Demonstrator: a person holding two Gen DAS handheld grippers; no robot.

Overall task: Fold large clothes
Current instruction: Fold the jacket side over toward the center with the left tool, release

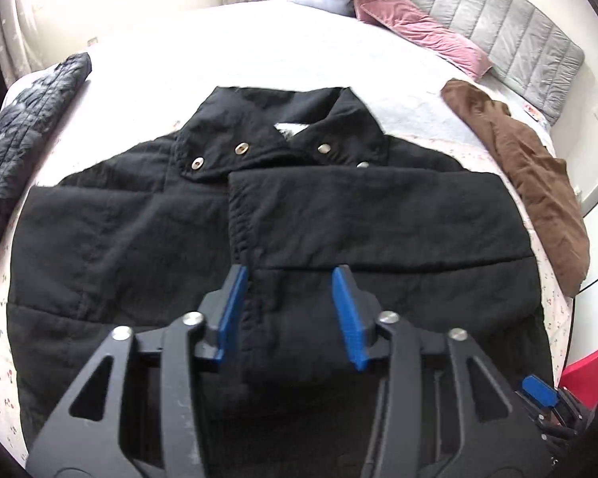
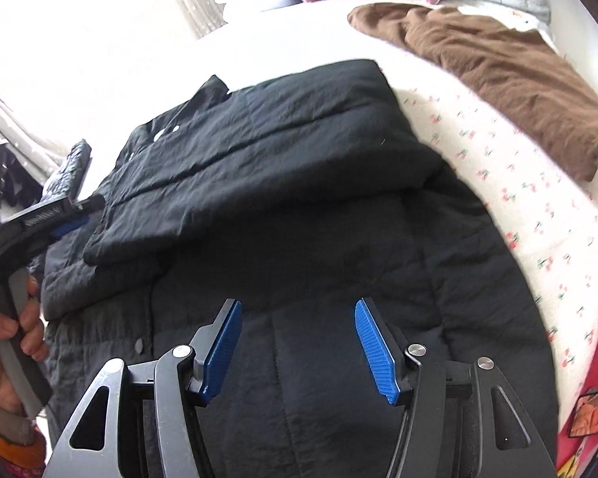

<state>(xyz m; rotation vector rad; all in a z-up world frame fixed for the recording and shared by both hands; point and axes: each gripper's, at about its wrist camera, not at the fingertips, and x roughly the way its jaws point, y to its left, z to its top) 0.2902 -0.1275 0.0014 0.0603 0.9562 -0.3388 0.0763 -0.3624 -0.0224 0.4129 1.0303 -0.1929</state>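
The black jacket (image 1: 147, 239) lies collar-away on the bed (image 1: 259, 47), its folded sleeve (image 1: 370, 215) just ahead of the left gripper (image 1: 289, 312), whose jaws, like the right gripper's (image 2: 299, 346), stand half open and empty

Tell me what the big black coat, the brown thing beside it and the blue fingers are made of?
The black coat looks like matte woven cloth, maybe nylon, with padding: stitched lines make puffy panels. Its snaps shine like metal. The brown garment looks soft and fuzzy, perhaps fleece or corduroy. The blue fingers look like ribbed rubber or plastic.
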